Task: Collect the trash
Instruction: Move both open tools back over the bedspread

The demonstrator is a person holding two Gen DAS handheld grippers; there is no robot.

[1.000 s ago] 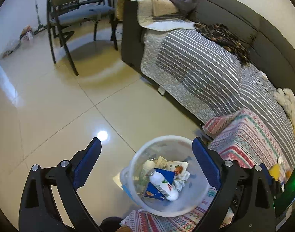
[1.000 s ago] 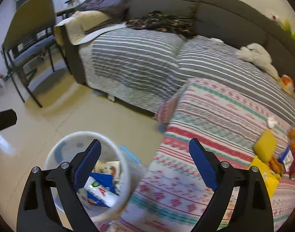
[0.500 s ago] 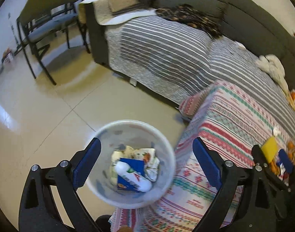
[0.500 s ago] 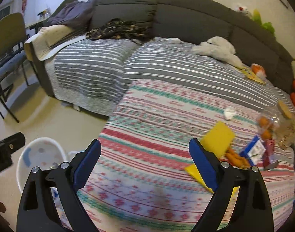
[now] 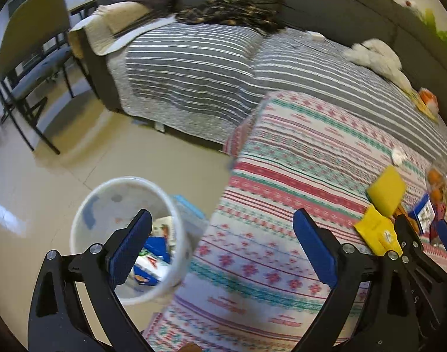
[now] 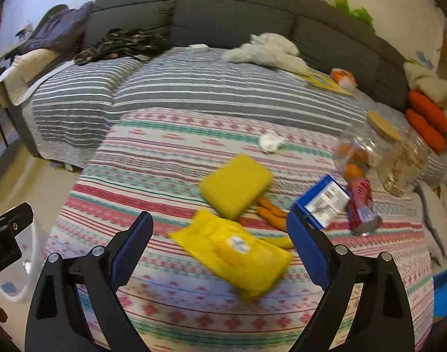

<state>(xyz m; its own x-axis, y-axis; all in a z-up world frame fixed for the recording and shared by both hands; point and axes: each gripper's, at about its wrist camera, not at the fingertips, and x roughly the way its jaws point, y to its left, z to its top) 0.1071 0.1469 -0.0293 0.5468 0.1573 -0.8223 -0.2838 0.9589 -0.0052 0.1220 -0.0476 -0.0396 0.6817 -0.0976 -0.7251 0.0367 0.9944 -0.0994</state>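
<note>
A white trash bin (image 5: 118, 199) with cartons and wrappers inside stands on the floor by the patterned cloth (image 5: 296, 193). My left gripper (image 5: 220, 249) is open and empty, over the bin's right rim and the cloth edge. On the cloth lie a yellow packet (image 6: 238, 252), a yellow sponge (image 6: 235, 184), a blue carton (image 6: 323, 199), a red can (image 6: 362, 208), orange snack sticks (image 6: 270, 212) and a crumpled white tissue (image 6: 270, 142). My right gripper (image 6: 219, 246) is open and empty, just above the yellow packet.
A grey sofa (image 6: 238, 11) with a striped cover (image 6: 194, 88) runs behind the cloth, with clothes and soft toys on it. Clear jars (image 6: 379, 149) stand at the right. A chair (image 5: 30, 67) stands on the tiled floor (image 5: 32, 176) at the left.
Both grippers have swung right, from over the bin to over the patterned cloth. The bin has slid to the lower left of both views, and the trash items now fill the right wrist view.
</note>
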